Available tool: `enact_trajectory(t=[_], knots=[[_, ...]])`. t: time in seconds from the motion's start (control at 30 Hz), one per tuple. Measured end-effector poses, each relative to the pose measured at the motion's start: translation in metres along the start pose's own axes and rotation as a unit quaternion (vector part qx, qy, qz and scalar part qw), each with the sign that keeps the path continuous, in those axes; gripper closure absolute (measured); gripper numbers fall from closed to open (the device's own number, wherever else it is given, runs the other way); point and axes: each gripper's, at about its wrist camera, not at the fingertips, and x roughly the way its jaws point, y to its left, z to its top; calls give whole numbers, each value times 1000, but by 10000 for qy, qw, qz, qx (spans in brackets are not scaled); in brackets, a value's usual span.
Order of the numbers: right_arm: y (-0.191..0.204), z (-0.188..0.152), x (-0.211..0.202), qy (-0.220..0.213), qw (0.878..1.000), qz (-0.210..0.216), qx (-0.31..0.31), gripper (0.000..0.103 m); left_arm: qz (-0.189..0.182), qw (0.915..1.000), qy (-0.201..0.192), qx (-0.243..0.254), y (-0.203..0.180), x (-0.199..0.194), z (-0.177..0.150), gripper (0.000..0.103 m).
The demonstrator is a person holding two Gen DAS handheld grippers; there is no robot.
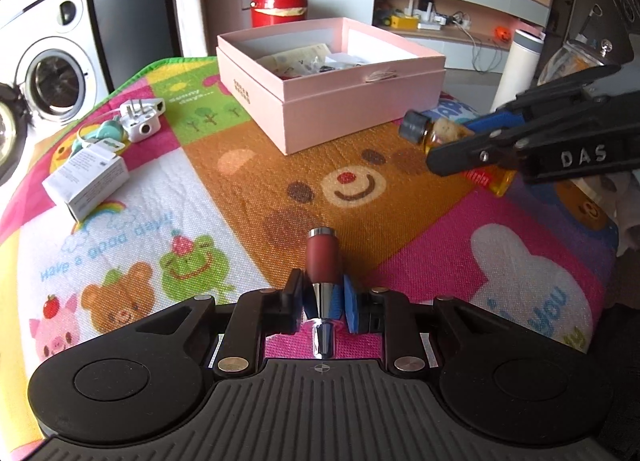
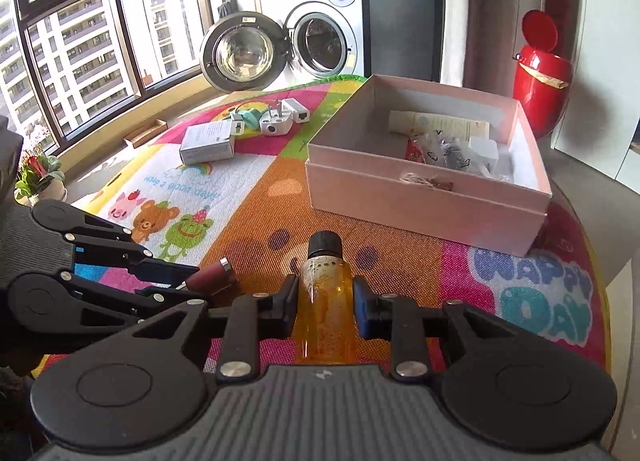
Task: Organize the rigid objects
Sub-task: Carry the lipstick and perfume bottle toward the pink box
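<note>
Sunlit windows, an open washing machine [image 2: 316,45] and a red bin [image 2: 542,89] are seen behind a worktop covered by a cartoon play mat [image 1: 224,197], on which a pink box [image 2: 424,205] stands open with small items already inside. The left gripper [image 1: 323,303] is clenched on a dark red pen-like piece [image 1: 320,261], its chrome tip pointing back toward the camera. The right gripper [image 2: 325,307] is clamped around an amber bottle [image 2: 325,301] with a black cap, held level and pointing toward the box. Both objects appear to be carried just above the mat.

The step in hand is judged to be delivery into the box. Each item should be lifted clear of the near wall before being lowered, and released only once low inside, so nothing rolls or tips. One gripper at a time is advised, since both are held near each other. A plug [image 1: 140,121], a teal item [image 1: 106,133] and a white carton [image 1: 86,181] lie well apart at the mat's far left.
</note>
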Motion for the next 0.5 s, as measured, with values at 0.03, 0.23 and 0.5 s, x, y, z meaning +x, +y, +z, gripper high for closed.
enact_trajectory(t=[0.03,0.23,0.5], knots=[[-2,1,-11,-102,9999,4,48,76,-52,10000,-5,54,-4,-3,-1,79],[-11,13,-72,-789,9966,-193,132,76,-555,9972,-456,211,-24,-37,20,79],[-16,26,-122,-1634,9845,-627,110,76,-358,9807,-1923,22,-15,-76,129,79]])
